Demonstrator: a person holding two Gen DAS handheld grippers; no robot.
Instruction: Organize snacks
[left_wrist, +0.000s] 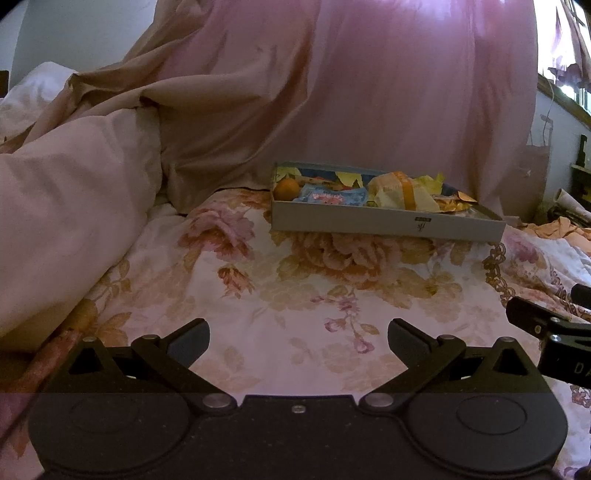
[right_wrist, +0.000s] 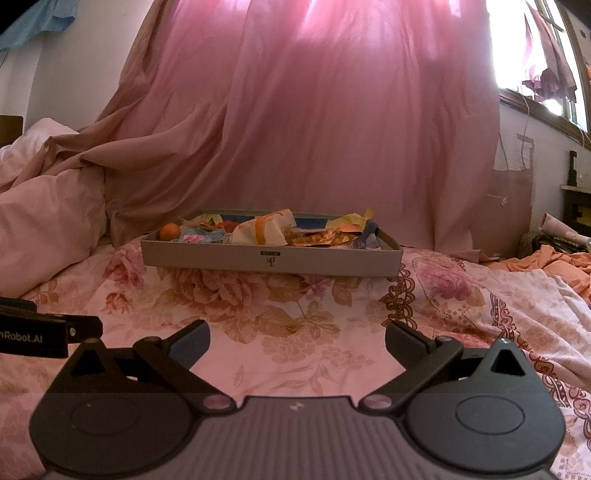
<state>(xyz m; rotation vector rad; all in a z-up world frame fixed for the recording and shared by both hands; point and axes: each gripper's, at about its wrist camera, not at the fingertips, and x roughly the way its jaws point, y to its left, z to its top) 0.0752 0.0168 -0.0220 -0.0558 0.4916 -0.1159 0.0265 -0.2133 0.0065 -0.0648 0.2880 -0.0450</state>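
A shallow grey box (left_wrist: 369, 221) sits on the floral bedsheet ahead, also in the right wrist view (right_wrist: 221, 260). It holds several snacks: an orange (left_wrist: 286, 189) at its left end (right_wrist: 170, 232), a blue packet (left_wrist: 328, 196), a pale packet with an orange band (left_wrist: 402, 192) (right_wrist: 264, 229), and orange and yellow wrappers (right_wrist: 325, 234). My left gripper (left_wrist: 298, 341) is open and empty, well short of the box. My right gripper (right_wrist: 297, 341) is open and empty, also short of it. Each gripper's body shows at the edge of the other's view.
A pale duvet (left_wrist: 66, 206) is heaped at the left. A pink curtain (right_wrist: 314, 118) hangs behind the box. Orange cloth (right_wrist: 546, 266) and clutter lie at the far right. The floral sheet (left_wrist: 295, 295) lies between the grippers and the box.
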